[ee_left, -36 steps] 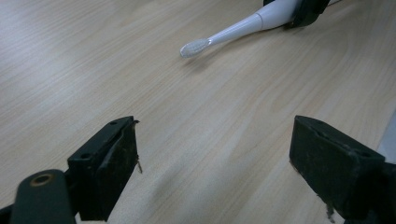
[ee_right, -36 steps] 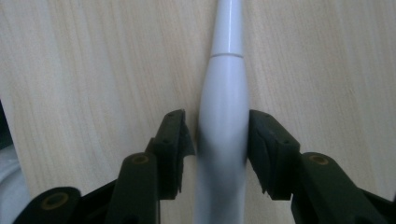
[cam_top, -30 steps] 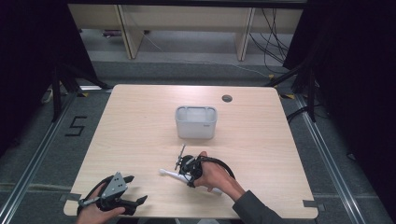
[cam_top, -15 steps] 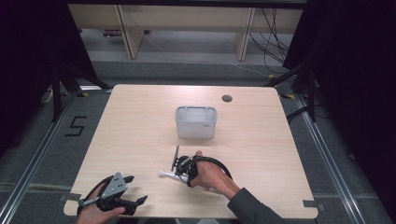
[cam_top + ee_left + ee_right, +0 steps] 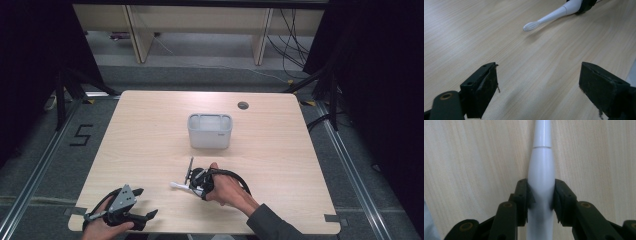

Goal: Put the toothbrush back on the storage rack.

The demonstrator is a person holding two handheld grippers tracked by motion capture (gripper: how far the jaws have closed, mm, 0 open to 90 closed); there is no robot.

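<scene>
On the bench (image 5: 150, 130) a bin (image 5: 210, 131) stands just past centre, toward twelve o'clock. A grommet hole (image 5: 243, 105) lies at one o'clock from the bin, near the far edge. At six o'clock from the bin, well apart from it, the toothbrush (image 5: 181, 186) lies on the bench top, its head pointing toward nine o'clock, its body between the pads of the right gripper (image 5: 198, 183). The left gripper (image 5: 142, 205) sits at seven o'clock from the toothbrush, by the near edge, apart from it.
</scene>
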